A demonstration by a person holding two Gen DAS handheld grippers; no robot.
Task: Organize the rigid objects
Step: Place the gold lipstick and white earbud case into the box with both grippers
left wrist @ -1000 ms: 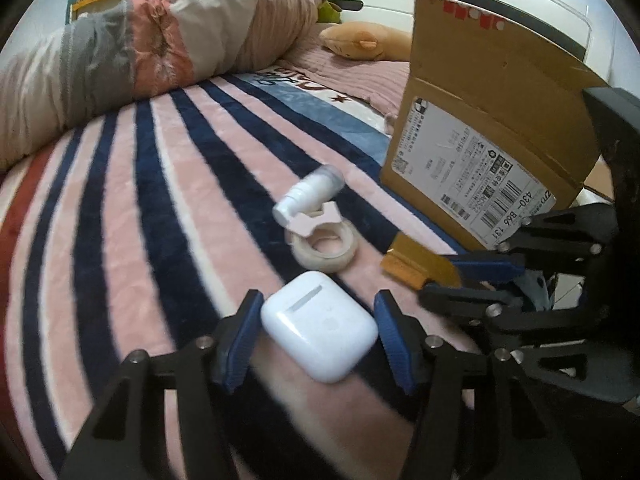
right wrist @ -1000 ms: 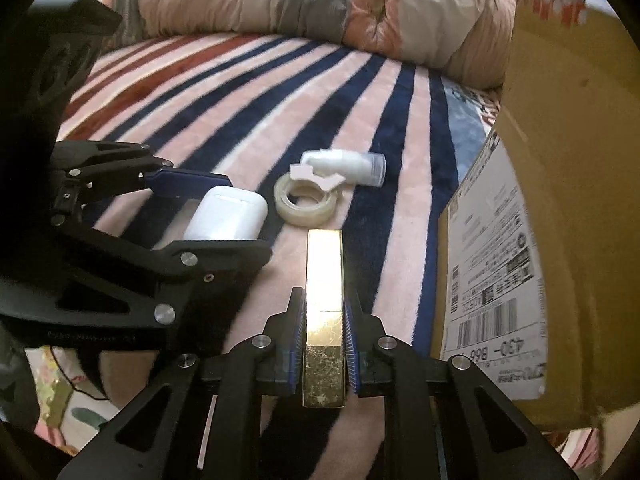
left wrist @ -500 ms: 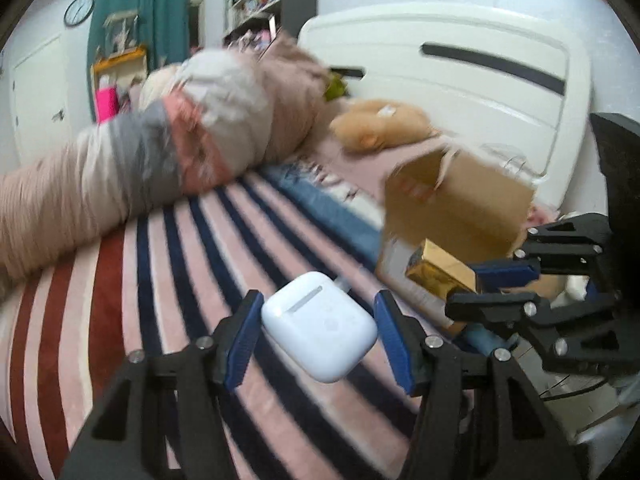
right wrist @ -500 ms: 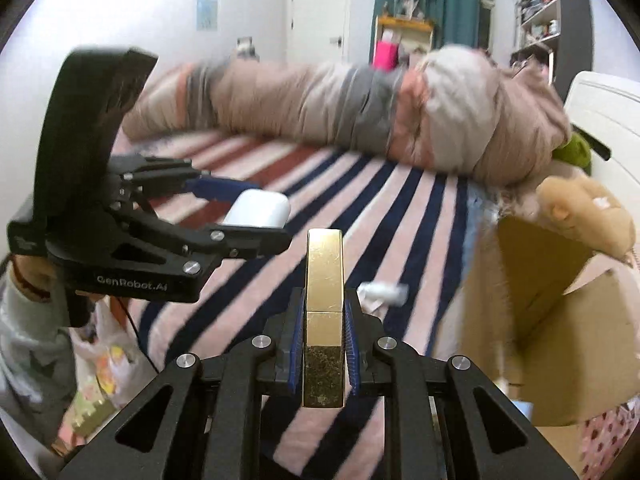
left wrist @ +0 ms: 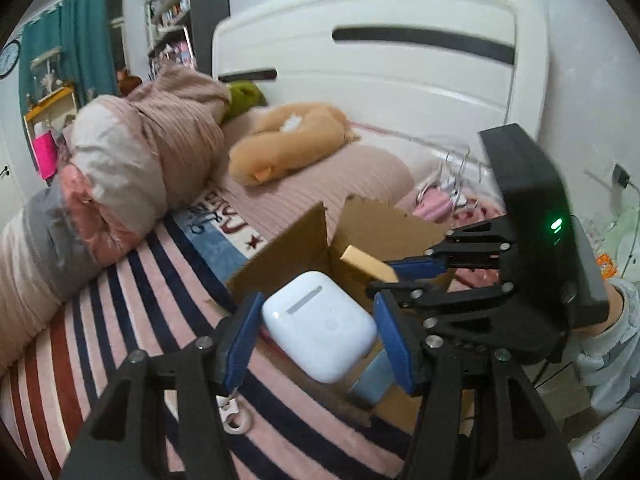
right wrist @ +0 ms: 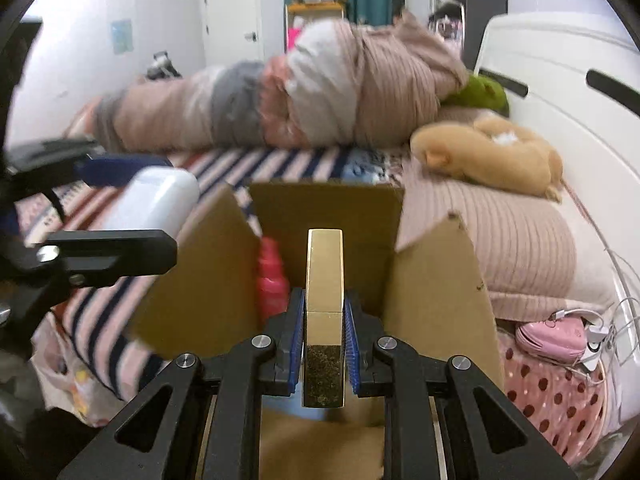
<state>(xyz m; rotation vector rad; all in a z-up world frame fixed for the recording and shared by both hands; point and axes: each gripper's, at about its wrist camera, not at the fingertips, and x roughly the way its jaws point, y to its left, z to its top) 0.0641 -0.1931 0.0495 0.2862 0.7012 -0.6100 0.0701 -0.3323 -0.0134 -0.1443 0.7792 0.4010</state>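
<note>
My left gripper point(left wrist: 318, 330) is shut on a white earbud case point(left wrist: 318, 326) and holds it above the near edge of an open cardboard box point(left wrist: 288, 254). My right gripper point(right wrist: 324, 344) is shut on a gold rectangular bar point(right wrist: 324, 280) and holds it over the same box point(right wrist: 328, 212), pointing into its opening. The right gripper point(left wrist: 416, 276) with the gold bar point(left wrist: 368, 266) shows at the right of the left wrist view. The earbud case point(right wrist: 154, 204) shows at the left of the right wrist view. A pink bottle point(right wrist: 272, 276) lies inside the box.
The box stands on a striped pink and navy blanket point(left wrist: 132, 316). A rolled duvet point(right wrist: 280, 88) and a tan plush toy point(right wrist: 488, 158) lie behind it, against a white headboard point(left wrist: 384, 64). A pink pouch with cables point(right wrist: 552, 338) lies at the right.
Both grippers have lifted their objects off the blanket and carried them over the open box. The tape roll and small bottle on the blanket have gone out of view.
</note>
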